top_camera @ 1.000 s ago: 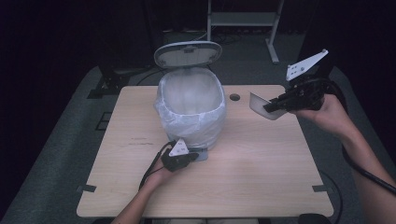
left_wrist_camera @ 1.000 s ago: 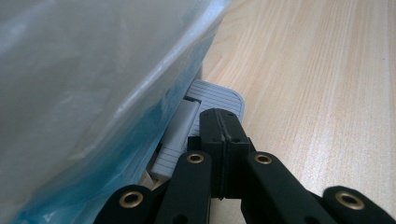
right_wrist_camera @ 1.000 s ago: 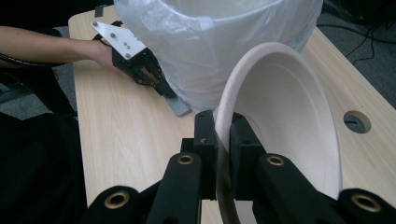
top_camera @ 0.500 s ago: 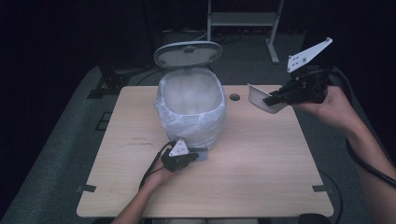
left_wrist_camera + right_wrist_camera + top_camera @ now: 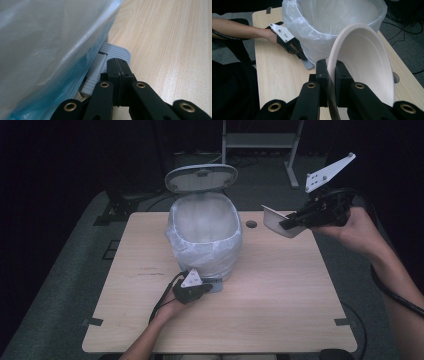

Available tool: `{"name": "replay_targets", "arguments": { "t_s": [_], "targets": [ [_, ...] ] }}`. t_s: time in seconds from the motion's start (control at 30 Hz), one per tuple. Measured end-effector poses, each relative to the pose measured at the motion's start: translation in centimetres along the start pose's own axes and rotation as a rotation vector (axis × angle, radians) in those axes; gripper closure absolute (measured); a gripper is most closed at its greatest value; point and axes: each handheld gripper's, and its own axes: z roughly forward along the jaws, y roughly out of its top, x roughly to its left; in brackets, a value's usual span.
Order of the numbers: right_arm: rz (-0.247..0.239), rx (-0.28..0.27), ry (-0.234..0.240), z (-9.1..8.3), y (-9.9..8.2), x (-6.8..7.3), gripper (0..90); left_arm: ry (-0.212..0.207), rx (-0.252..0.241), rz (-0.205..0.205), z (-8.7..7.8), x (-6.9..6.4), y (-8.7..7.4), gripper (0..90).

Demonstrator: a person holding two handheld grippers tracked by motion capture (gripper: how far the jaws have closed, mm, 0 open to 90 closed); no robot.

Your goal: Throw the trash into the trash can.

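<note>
Bowl (image 5: 362,67), pale and tilted on edge, hangs above the tabletop's (image 5: 280,300) right side, its rim pinched in the right tongs (image 5: 331,71); beside it stands the bin (image 5: 205,237), lined with a clear bag, lid (image 5: 201,176) up; left tongs (image 5: 117,68), pressed together, rest on the bin's grey pedal (image 5: 116,51).

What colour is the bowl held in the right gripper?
The bowl is plain off-white, with no pattern; the right gripper view shows it best.

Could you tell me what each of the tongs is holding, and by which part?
Right tongs grip the paper bowl by its rim. Left tongs are shut, holding nothing, pressing the bin's pedal.
</note>
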Motion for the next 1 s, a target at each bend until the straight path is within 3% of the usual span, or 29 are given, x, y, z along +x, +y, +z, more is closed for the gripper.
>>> {"name": "replay_targets", "arguments": {
  "t_s": [1.0],
  "targets": [
    [-0.094,0.008,0.009,0.1,5.0,1.9,83.0,0.000,-0.001,-0.005,0.0,0.0,0.0,90.0]
  ]
}}
